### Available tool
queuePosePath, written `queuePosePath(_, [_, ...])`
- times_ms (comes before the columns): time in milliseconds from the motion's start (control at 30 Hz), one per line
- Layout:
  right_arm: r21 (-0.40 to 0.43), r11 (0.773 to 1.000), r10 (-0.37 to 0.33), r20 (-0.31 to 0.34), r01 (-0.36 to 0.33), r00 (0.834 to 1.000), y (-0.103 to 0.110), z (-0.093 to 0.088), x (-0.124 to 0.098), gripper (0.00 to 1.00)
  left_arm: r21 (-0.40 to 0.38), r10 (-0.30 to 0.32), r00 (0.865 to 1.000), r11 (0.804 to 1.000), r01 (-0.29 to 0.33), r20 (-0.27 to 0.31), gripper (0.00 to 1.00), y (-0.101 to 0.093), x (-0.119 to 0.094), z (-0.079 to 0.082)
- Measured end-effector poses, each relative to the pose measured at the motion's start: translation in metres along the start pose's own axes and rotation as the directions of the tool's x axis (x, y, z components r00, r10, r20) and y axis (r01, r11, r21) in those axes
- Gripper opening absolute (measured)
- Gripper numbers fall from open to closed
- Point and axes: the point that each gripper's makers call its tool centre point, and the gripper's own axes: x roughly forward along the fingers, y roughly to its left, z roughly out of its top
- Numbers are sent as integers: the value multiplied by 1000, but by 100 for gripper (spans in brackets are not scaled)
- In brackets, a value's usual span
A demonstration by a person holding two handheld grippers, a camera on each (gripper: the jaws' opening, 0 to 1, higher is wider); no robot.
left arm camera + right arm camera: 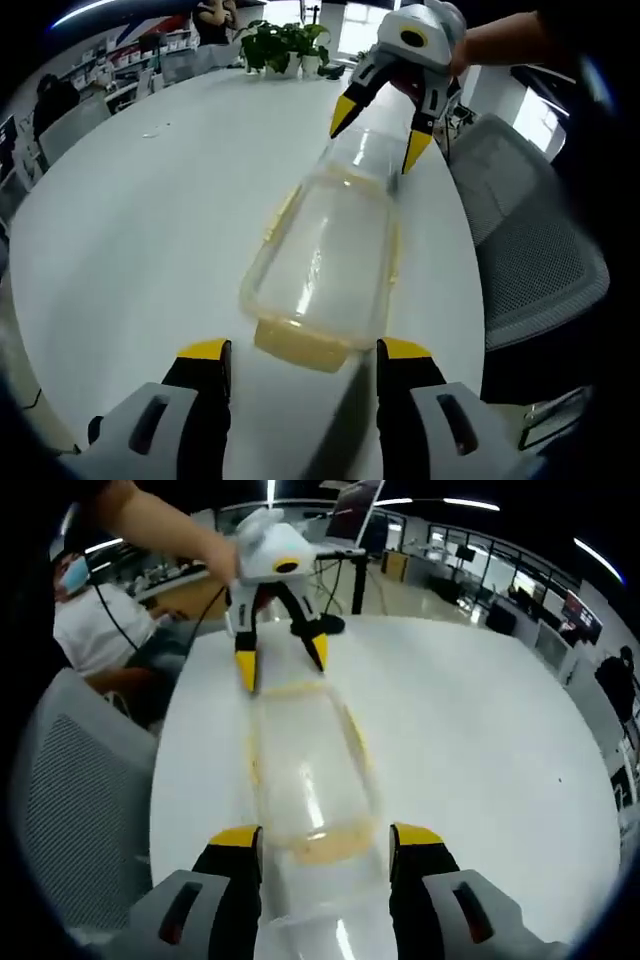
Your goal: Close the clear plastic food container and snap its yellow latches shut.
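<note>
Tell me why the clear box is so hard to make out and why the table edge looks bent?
Left gripper view: the clear container blends into the bright white table, with soft glare on its lid. Right gripper view: the container looks smeared and slightly blurred, with a ceiling-light streak; the fisheye lens curves the table edge in both views.

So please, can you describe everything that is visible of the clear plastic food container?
The clear plastic food container is a long rectangular box of transparent plastic with rounded corners, lying flat on the white table. Its lid looks set on top. Yellow latches run along its sides and ends; whether they are snapped cannot be told. It looks empty. The left gripper and right gripper stand open at opposite short ends, jaws on both sides of the end latches.
</note>
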Motion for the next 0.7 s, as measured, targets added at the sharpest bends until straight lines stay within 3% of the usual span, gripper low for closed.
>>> queuePosePath(167, [-54,998,16,-49,-19,999,-1,-4,6,49,54,-15,1000,998,16,-27,57,0,2,-2])
queuePosePath(367, [-61,997,43,-90,-48,995,-3,-10,13,48,104,-24,998,994,30,-58,56,-3,6,-4])
queuePosePath(467, [-82,995,51,-130,-62,990,-1,-16,17,48,160,-19,997,987,31,-72,56,-2,9,-5])
queuePosePath(700, [-124,988,71,-193,-96,979,-2,-30,24,46,198,-31,995,979,50,-98,53,-2,12,-4])
